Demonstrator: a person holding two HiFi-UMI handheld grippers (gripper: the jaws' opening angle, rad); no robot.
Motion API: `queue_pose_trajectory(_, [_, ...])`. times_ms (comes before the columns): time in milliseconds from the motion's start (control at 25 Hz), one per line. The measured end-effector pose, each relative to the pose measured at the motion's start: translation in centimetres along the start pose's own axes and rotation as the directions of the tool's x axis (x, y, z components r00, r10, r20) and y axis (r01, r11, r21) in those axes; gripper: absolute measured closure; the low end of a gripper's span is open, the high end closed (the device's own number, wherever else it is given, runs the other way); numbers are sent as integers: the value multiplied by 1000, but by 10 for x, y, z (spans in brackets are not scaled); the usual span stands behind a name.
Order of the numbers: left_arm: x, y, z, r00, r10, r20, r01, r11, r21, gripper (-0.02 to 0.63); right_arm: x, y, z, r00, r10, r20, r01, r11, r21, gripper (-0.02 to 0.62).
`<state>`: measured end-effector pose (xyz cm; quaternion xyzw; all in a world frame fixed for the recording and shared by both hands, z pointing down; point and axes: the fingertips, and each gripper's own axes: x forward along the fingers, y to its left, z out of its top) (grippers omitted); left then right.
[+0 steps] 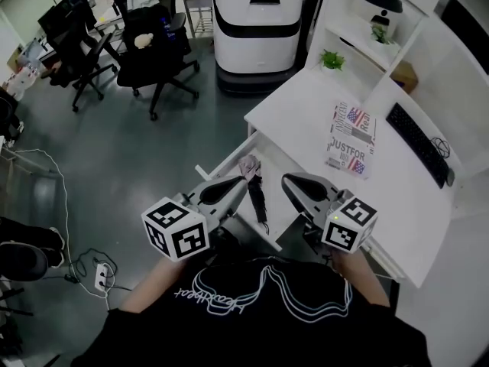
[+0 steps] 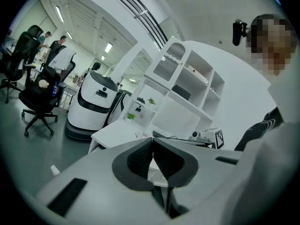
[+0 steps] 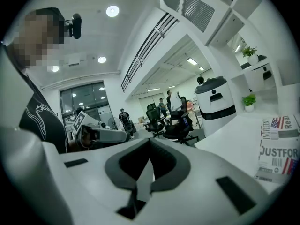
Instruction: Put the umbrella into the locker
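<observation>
In the head view a dark folded umbrella with a pale end lies low between my two grippers. It seems to rest inside the open white locker beside the desk; how it is seated there is partly hidden. My left gripper hovers just left of the umbrella and above it, its jaws shut with nothing between them. Just right of the umbrella is my right gripper, also shut and empty. Neither gripper touches the umbrella.
A white desk on the right carries a magazine, a keyboard and a small plant. A white wheeled robot and black office chairs stand beyond. A power strip lies on the floor at left.
</observation>
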<state>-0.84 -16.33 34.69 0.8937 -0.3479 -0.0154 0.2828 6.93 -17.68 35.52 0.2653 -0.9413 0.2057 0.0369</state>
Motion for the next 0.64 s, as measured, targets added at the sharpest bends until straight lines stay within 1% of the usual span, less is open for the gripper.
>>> queue_pose_trajectory(280, [2,-3,-3,1000,-5,-16,5,1000,2,600,-8,-3,-7,999,-29,-20,30,999,14,592])
queue_pose_trajectory(440, [4,-2,-6,1000,-3,-22,3,1000,-3,601,-10,-6,-11,999,-35,-22,35,999,25,592])
queue_pose_trajectory(640, [7,0,-15,999,11,-48,-11,1000,-10,600,-12,-9,-23,999,-38,-37,40,998,53,592])
